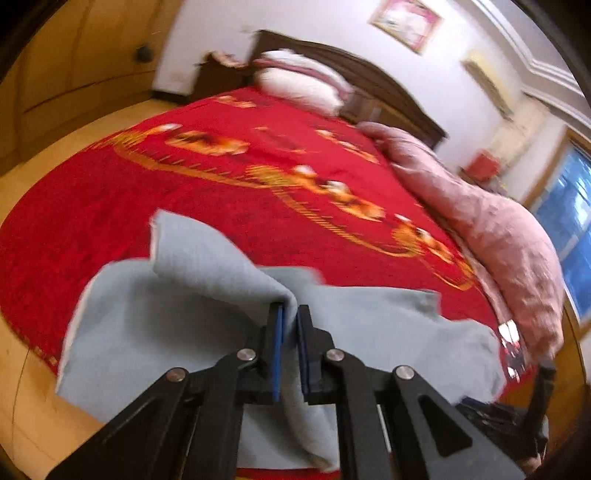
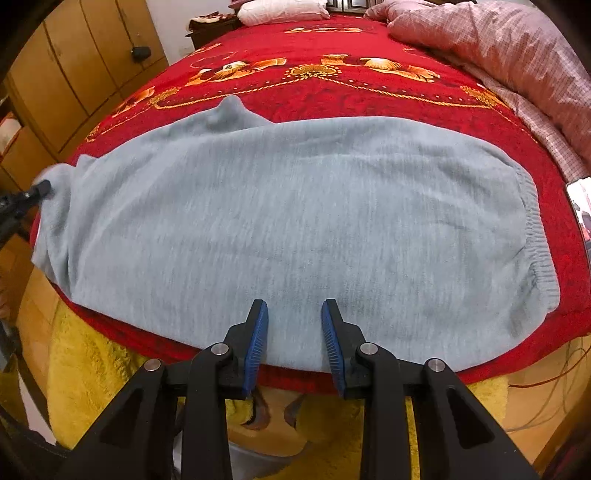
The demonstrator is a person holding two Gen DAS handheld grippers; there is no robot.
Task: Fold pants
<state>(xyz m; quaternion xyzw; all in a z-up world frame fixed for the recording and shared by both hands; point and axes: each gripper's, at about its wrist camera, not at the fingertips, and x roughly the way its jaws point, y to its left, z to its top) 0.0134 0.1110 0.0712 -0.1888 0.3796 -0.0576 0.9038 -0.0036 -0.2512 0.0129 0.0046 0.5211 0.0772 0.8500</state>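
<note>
Fleece-soft and limp, the grey pants (image 2: 288, 221) lie spread across the red bedspread (image 2: 332, 99) by its near edge, and your left gripper (image 1: 289, 314) has its jaws pinched on a bunched fold at the leg end. They look light and will sag, so grip hems. Your right gripper (image 2: 294, 314) hangs wide and empty over the near edge; the ribbed waistband (image 2: 532, 229) further right looks the firmest hold.

Bare bedspread (image 2: 332, 99) beyond — quilt (image 2: 498, 48) rightward

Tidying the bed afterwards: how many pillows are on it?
1 white pillow lies at the head of the red bedspread, left of the bunched pink quilt. The quilt could hide another.
</note>
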